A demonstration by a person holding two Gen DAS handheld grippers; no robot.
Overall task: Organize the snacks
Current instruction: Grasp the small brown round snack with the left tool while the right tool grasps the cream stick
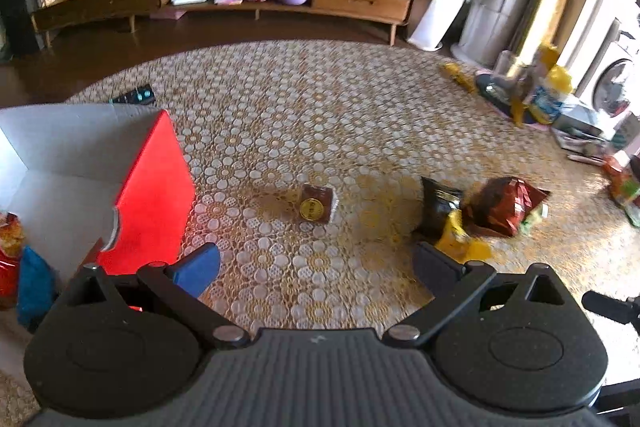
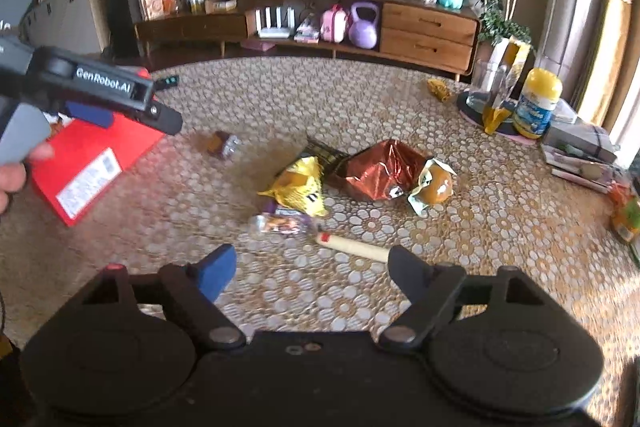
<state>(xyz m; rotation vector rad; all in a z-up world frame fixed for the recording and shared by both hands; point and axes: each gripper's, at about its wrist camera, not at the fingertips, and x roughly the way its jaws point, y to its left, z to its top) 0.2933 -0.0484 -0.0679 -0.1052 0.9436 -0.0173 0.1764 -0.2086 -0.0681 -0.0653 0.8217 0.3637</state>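
Snacks lie scattered mid-tabletop, right of the red box; left tongs and right tongs hover spread and empty above the near edge.

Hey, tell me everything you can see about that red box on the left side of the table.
The red cardboard box stands open on the patterned lace tablecloth, at the table's left. Its outside is glossy red; the inside walls look plain grey-white, with a rounded thumb notch cut in one edge. The right wrist view shows a white printed label on one red face. Inside, a red-and-yellow snack bag and a blue packet lean at the bottom. Neither gripper touches the box.
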